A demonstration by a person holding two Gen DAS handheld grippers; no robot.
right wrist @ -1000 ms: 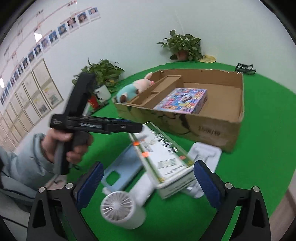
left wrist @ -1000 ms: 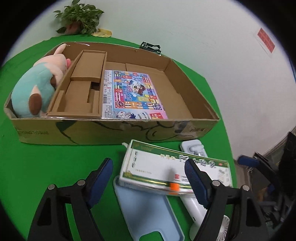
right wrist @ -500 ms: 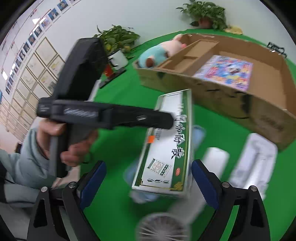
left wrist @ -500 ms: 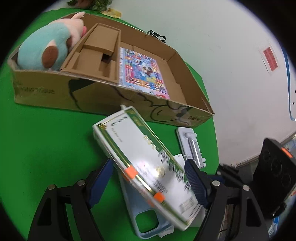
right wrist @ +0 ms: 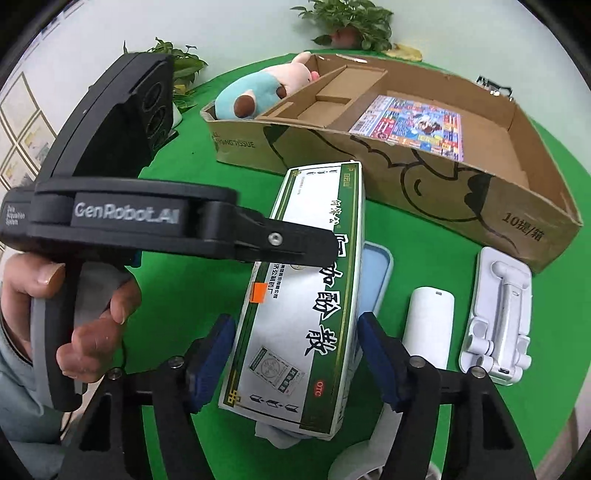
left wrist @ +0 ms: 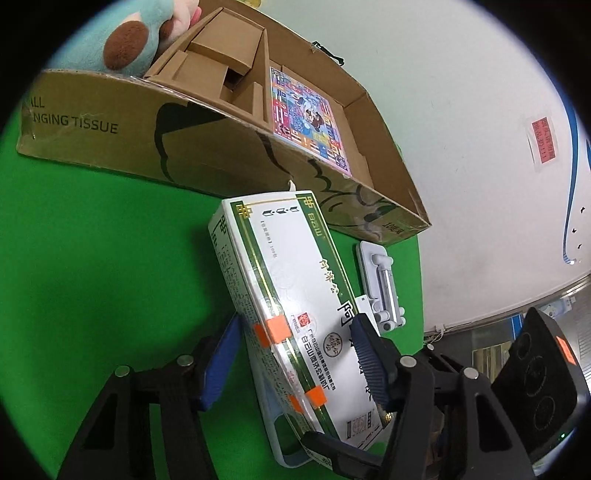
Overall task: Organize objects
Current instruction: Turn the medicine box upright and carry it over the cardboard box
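Observation:
A long white and green medicine box [left wrist: 291, 306] [right wrist: 310, 295] lies on the green table over a light blue phone case [right wrist: 375, 273]. My left gripper [left wrist: 295, 362] is shut on the box, a blue pad on each long side. My right gripper [right wrist: 297, 354] straddles the box's other end; its pads [right wrist: 376, 354] stand close beside the sides, and contact cannot be told. The left gripper's body [right wrist: 122, 218] reaches across the box in the right wrist view. Behind stands the open cardboard box [left wrist: 110, 136] [right wrist: 517, 206].
The cardboard box holds a plush pig [right wrist: 255, 92], a cardboard insert [right wrist: 332, 96] and a colourful flat game box [right wrist: 413, 122]. A white handheld fan [right wrist: 424, 325] and a white folding stand [right wrist: 498, 310] lie right of the medicine box. Potted plants [right wrist: 351, 22] stand behind.
The medicine box has turned from lying crosswise to pointing at the cardboard box. My left gripper has closed on it, and both grippers have moved in around its ends.

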